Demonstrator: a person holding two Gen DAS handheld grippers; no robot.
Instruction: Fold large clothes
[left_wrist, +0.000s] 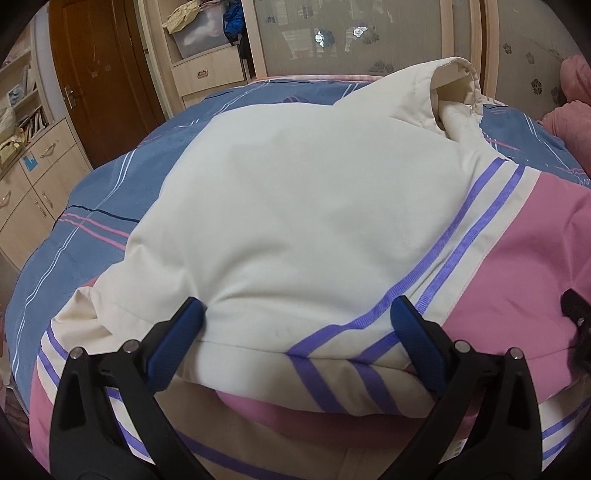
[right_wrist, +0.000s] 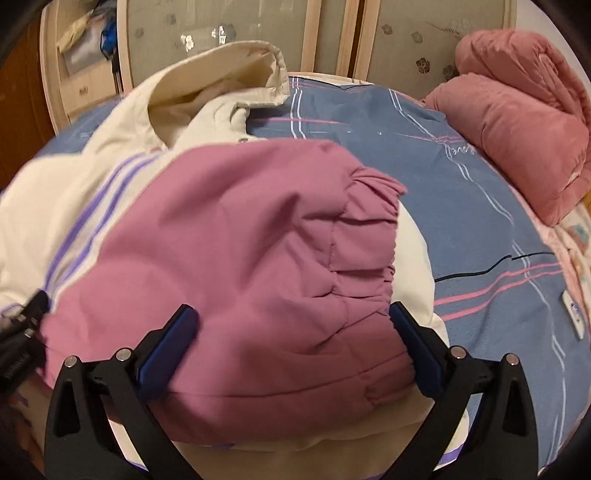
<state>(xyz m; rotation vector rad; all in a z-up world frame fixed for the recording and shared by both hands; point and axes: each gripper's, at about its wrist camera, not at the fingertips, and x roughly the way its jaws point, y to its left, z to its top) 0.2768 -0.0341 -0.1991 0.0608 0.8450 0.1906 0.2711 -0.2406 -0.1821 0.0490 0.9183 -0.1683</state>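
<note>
We see the right gripper with jaws spread wide over the pink sleeve of the cream jacket, gathered cuff toward the bed's right edge. The jacket lies on the blue striped bedspread. A rolled pink quilt sits at the far right corner.

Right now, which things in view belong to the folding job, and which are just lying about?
Job:
jacket, cream and pink
left gripper, open
right gripper, open

Lying about:
pink quilt, rolled on the bed
storage box on the shelf
white tag on the bedsheet
</note>
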